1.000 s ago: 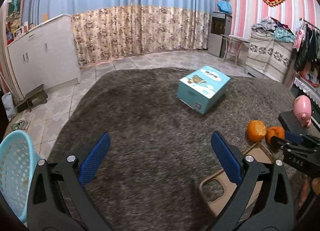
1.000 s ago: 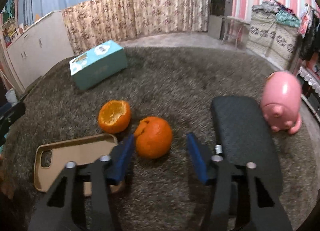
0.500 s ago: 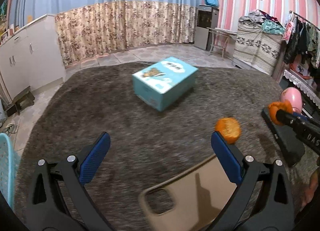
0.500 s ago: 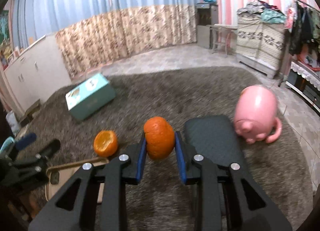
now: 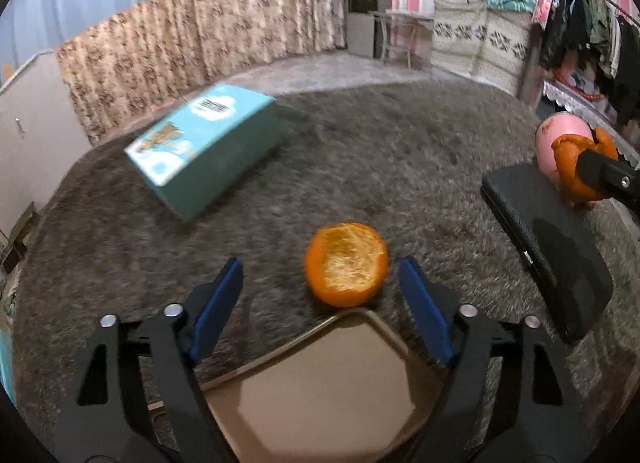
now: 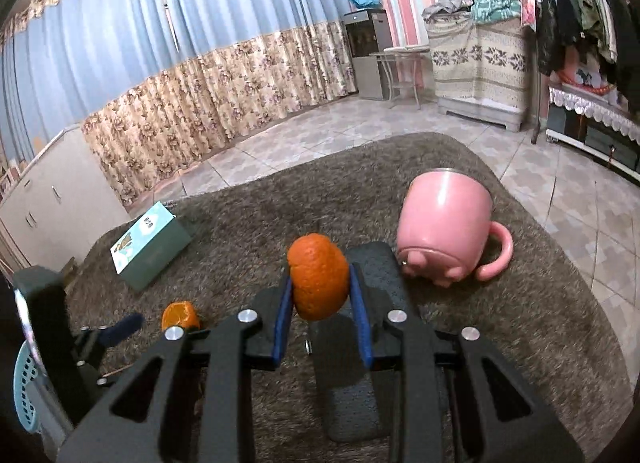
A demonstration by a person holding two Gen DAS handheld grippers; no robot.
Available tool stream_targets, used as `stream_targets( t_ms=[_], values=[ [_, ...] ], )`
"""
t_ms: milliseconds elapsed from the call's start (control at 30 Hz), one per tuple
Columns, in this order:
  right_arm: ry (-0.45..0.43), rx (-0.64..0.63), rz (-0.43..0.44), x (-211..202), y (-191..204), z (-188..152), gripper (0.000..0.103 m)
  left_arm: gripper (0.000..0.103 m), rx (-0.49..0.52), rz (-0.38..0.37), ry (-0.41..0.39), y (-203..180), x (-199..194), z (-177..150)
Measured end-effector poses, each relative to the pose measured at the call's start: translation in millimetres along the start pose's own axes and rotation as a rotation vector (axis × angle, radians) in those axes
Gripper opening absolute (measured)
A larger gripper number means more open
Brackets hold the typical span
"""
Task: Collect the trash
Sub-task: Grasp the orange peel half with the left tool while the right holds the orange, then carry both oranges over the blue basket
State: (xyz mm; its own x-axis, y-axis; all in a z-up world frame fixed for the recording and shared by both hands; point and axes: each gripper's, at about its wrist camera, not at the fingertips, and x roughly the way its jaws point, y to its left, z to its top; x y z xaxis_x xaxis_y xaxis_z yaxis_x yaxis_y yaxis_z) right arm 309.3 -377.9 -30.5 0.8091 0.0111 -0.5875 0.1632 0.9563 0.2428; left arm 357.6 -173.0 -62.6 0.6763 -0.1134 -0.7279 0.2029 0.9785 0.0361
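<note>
My right gripper [image 6: 319, 291] is shut on an orange peel piece [image 6: 318, 277] and holds it up above the grey carpet; the held peel also shows in the left wrist view [image 5: 576, 167]. A second orange peel cup [image 5: 346, 264] lies on the carpet, open side toward me, just ahead of and between the fingers of my left gripper [image 5: 320, 287], which is open and empty. That peel also shows in the right wrist view [image 6: 180, 315]. A light blue trash basket [image 6: 24, 391] sits at the far left edge.
A teal box [image 5: 204, 147] lies on the carpet behind. A tan phone case [image 5: 320, 387] lies under my left gripper. A black case [image 5: 548, 247] and a pink pig mug [image 6: 448, 231] are to the right. White cabinets stand at the left.
My right gripper closed on the orange peel and lifted it off the carpet. My left gripper swung right and forward, bringing the second peel between its open fingers.
</note>
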Motion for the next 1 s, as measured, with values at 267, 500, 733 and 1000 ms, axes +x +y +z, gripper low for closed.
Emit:
stream_targets(
  t_ms=[267, 500, 733, 1000],
  values=[
    [0.015, -0.030, 0.009, 6, 14, -4, 0.027, 0.033, -0.048, -0.097, 0.013, 8, 2, -1],
    [0.022, -0.073, 0.012, 7, 35, -7, 0.027, 0.032, -0.030, -0.037, -0.082, 31, -39, 0],
    [0.010, -0.156, 0.040, 1, 81, -7, 0.027, 0.032, -0.076, 0.040, -0.147, 89, -86, -1],
    [-0.010, -0.256, 0.083, -12, 141, -14, 0.028, 0.032, -0.155, 0.124, -0.184, 157, -122, -19]
  ],
)
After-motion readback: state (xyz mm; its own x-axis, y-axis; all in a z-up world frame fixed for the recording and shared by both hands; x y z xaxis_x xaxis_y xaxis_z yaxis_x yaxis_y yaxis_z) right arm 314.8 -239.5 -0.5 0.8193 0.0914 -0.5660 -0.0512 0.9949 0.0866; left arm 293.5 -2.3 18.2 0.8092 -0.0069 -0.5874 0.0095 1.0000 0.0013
